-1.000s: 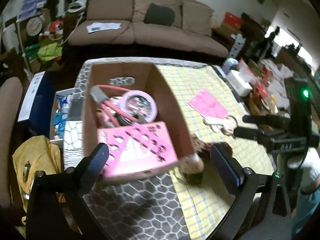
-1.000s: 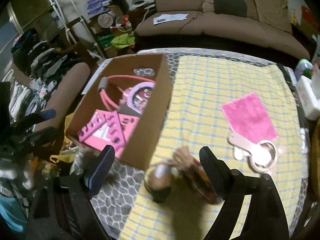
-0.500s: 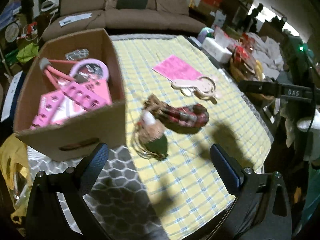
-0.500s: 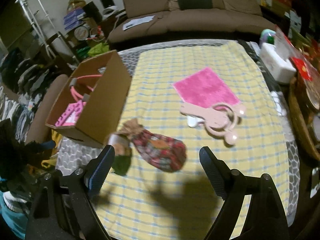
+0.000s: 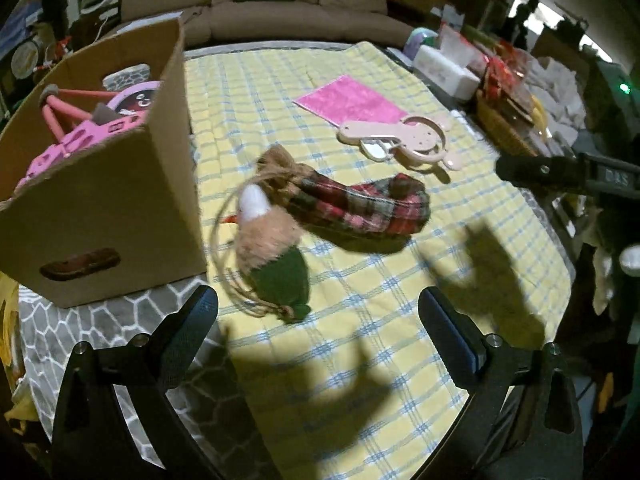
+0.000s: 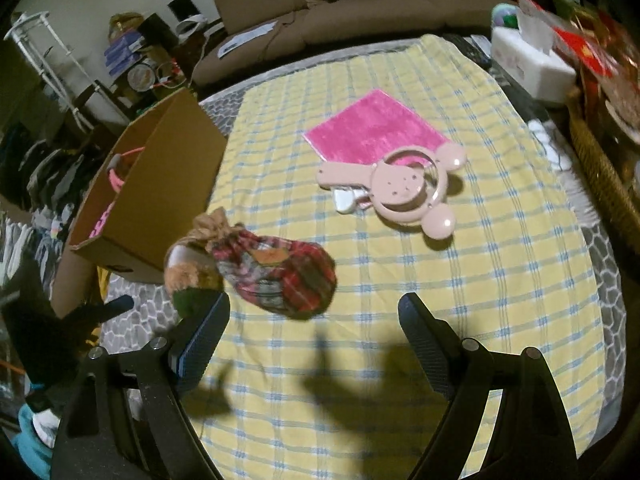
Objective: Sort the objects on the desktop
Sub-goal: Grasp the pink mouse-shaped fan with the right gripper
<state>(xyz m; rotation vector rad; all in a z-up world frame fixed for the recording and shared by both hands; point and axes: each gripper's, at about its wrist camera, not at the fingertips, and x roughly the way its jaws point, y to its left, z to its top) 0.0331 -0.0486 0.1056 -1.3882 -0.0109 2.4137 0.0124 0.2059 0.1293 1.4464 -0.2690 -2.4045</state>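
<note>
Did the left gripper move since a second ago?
Yes. The left gripper swung right, away from the box: earlier it sat over the box, now over the plaid pouch and yellow cloth.

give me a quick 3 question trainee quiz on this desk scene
1. True or false: the plaid pouch lies inside the cardboard box.
2. What does the bear-shaped fan partly overlap? A) pink cloth B) tissue box C) green plush toy
3. Fill in: both the left gripper and the right gripper are ____.

Key:
1. False, it lies on the yellow checked cloth.
2. A
3. open, holding nothing
</note>
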